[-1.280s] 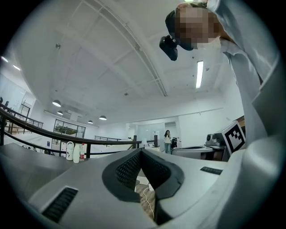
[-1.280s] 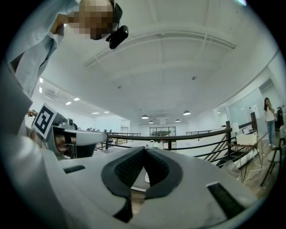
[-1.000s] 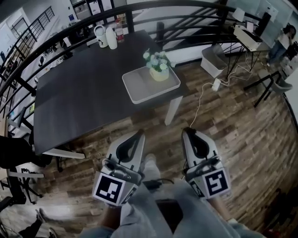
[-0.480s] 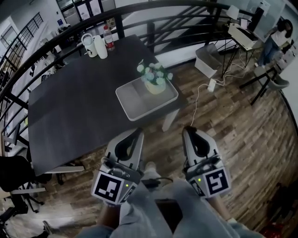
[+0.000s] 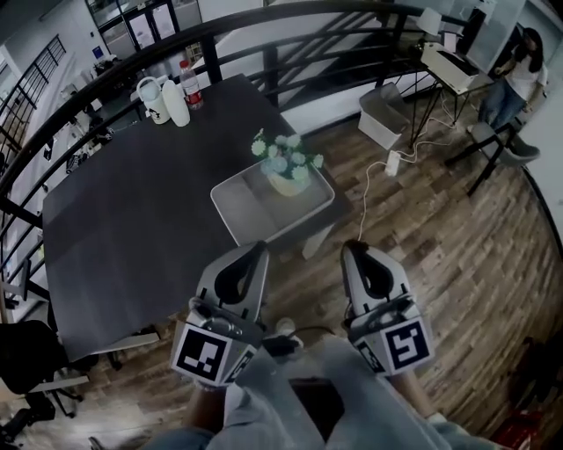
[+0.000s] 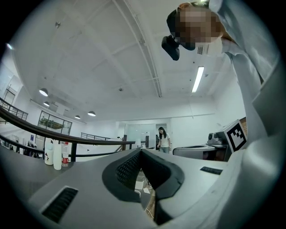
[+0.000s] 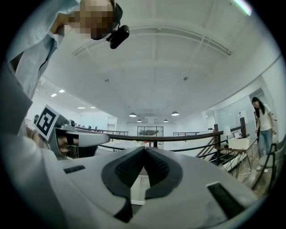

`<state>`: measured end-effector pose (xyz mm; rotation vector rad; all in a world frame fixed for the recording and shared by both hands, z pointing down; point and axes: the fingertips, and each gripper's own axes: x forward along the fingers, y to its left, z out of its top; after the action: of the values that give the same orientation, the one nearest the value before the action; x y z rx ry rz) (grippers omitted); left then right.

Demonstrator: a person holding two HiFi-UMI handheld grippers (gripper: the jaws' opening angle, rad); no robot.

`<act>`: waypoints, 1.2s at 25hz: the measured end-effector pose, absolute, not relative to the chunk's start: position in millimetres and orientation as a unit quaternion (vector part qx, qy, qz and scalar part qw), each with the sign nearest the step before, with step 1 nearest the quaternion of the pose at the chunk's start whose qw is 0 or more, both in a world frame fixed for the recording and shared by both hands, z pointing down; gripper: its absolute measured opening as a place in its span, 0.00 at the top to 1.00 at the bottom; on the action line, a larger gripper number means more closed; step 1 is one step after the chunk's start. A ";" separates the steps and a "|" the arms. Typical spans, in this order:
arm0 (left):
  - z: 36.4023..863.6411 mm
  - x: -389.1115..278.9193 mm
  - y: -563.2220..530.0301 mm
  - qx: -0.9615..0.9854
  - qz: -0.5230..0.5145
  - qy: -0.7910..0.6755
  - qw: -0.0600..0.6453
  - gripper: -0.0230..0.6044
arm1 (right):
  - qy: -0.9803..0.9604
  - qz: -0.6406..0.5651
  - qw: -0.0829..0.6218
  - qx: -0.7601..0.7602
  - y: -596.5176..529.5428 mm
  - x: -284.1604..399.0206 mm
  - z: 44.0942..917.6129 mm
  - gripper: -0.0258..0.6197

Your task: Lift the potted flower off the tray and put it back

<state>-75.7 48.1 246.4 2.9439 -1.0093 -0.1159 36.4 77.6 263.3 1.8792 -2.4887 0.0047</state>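
The potted flower [image 5: 283,167], pale blooms in a light pot, stands at the far right corner of a white tray [image 5: 253,215]. The tray lies on the near right corner of a dark table [image 5: 132,228]. My left gripper [image 5: 258,249] and right gripper [image 5: 349,248] are held side by side over the wood floor, just short of the table's near edge. Both are shut with nothing between the jaws. In the left gripper view the left gripper [image 6: 141,150] points level over the table; in the right gripper view the right gripper [image 7: 144,148] does the same.
A kettle [image 5: 149,97], a white bottle [image 5: 174,103] and a red-labelled bottle [image 5: 187,84] stand at the table's far edge by a black railing [image 5: 290,26]. A grey bin [image 5: 383,116], cables and a person by a desk [image 5: 510,75] are at the right. A chair [image 5: 35,360] stands at lower left.
The view has moved closer to the table: the tray and flower sit lower and further left in the head view. Both grippers stay shut and keep their place in the picture.
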 end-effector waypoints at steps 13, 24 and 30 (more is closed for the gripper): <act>251.8 -83.6 27.1 0.946 -0.046 -0.320 0.018 0.98 | -0.788 0.000 0.029 0.615 58.4 38.1 270.3 0.97; 263.0 -89.9 19.4 0.941 -0.029 -0.336 0.021 0.98 | -0.802 -0.007 0.043 0.595 39.2 36.8 282.7 0.97; 272.6 -86.3 4.5 0.934 -0.018 -0.354 0.032 0.98 | -0.819 0.000 0.046 0.572 10.3 33.2 291.2 0.97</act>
<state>-86.3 4.5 272.6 2.8764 -1.0908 -0.0551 33.2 10.3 291.2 1.7458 -2.4993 -0.0014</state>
